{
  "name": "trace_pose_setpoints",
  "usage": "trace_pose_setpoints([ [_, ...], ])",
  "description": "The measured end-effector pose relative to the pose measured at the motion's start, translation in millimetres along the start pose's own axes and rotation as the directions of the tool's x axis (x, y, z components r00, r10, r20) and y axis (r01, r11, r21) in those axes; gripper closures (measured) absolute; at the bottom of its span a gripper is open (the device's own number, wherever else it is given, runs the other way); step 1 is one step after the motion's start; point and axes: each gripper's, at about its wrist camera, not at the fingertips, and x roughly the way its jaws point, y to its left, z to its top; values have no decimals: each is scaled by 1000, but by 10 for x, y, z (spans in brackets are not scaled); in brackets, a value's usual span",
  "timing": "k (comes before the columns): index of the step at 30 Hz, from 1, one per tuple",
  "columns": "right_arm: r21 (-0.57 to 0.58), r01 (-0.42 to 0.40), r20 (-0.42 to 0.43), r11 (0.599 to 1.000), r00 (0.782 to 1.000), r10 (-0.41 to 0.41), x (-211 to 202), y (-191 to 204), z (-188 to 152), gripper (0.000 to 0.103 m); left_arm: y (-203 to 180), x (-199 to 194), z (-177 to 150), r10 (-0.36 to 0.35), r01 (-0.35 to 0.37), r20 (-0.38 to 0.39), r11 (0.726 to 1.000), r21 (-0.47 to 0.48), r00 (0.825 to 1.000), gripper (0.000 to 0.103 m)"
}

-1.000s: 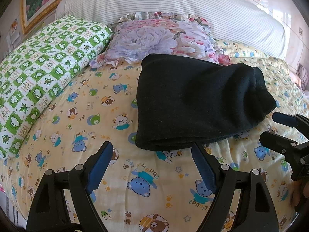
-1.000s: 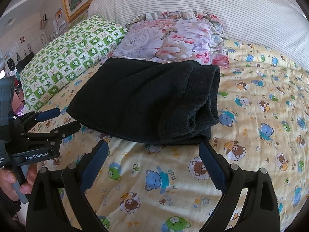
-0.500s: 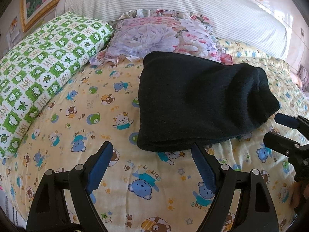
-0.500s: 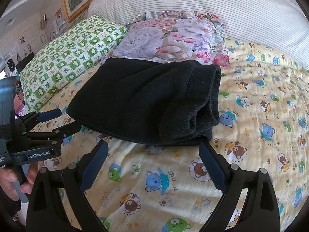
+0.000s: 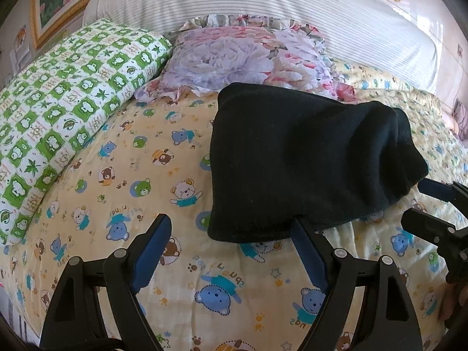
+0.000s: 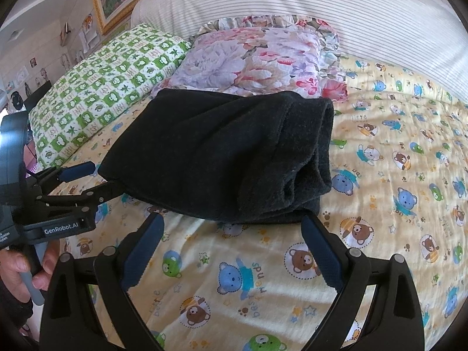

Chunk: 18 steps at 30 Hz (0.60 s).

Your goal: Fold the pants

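The black pants (image 5: 301, 158) lie folded in a thick stack on the bear-print bedsheet (image 5: 140, 181), and show in the right wrist view too (image 6: 222, 158). My left gripper (image 5: 231, 234) is open and empty at the stack's near left corner; its right finger (image 5: 307, 248) reaches the near edge of the cloth. It also shows in the right wrist view (image 6: 96, 180). My right gripper (image 6: 232, 231) is open and empty just short of the stack's near edge, and shows in the left wrist view (image 5: 415, 201) at the stack's right end.
A green-and-white checked pillow (image 5: 58, 122) lies to the left and a floral pillow (image 5: 242, 58) behind the pants. A striped headboard (image 5: 263, 3) and framed pictures stand beyond. The bear-print sheet (image 6: 395, 181) spreads to the right.
Both grippers have moved forward toward the pants' near edge. The left gripper's right finger now meets the cloth. The pants have not moved.
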Motion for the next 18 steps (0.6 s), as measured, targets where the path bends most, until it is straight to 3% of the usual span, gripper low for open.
trace_pose_setpoints([
  [18,41,-8,14,999,1000,7,-64,-88,25,8,-114,-47,67,15,-15,-4,1000,25,1000,19],
])
